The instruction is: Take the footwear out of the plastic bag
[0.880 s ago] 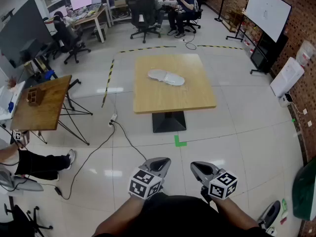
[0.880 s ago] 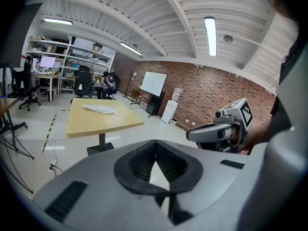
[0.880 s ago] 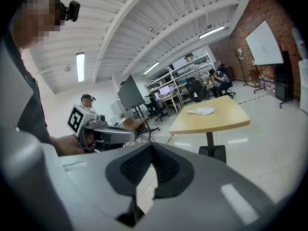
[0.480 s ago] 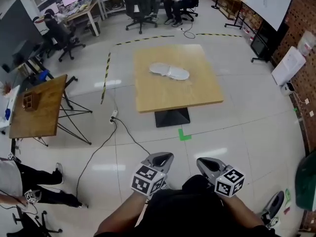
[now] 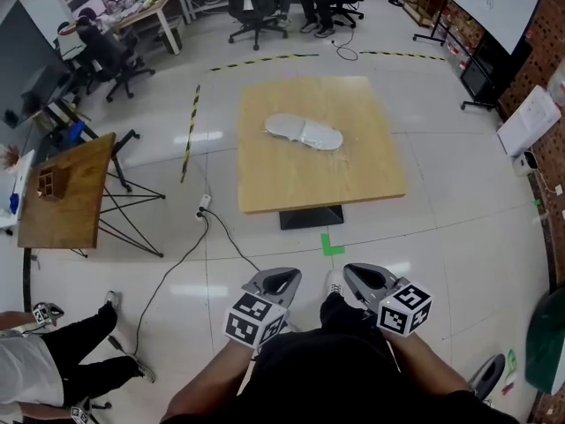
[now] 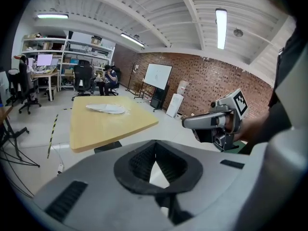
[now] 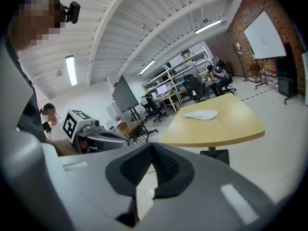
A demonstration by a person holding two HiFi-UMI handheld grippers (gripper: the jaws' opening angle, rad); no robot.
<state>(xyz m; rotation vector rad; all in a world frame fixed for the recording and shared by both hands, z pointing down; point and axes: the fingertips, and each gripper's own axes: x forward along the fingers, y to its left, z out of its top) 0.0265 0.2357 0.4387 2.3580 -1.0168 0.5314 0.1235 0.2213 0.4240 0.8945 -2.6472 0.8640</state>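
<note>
A clear plastic bag with pale footwear inside [image 5: 304, 133] lies flat on the far half of a square wooden table [image 5: 265, 179]. The bag also shows as a small white shape in the left gripper view [image 6: 106, 109] and in the right gripper view [image 7: 200, 114]. My left gripper [image 5: 276, 281] and right gripper [image 5: 364, 276] are held side by side close to my body, well short of the table, over the floor. Both are shut with nothing between the jaws. Each gripper shows in the other's view: the right gripper [image 6: 199, 122], the left gripper [image 7: 114, 139].
A green tape mark [image 5: 332, 244] lies on the floor before the table's black base [image 5: 311, 216]. A smaller wooden table [image 5: 66, 193] stands at left, with a cable [image 5: 177, 268] on the floor. Someone's legs [image 5: 84, 347] are at lower left. Office chairs and seated people are at the back.
The table and bag have come nearer and lower in the head view as I walked toward them. Both grippers stay shut in front of me. The person at left has shifted.
</note>
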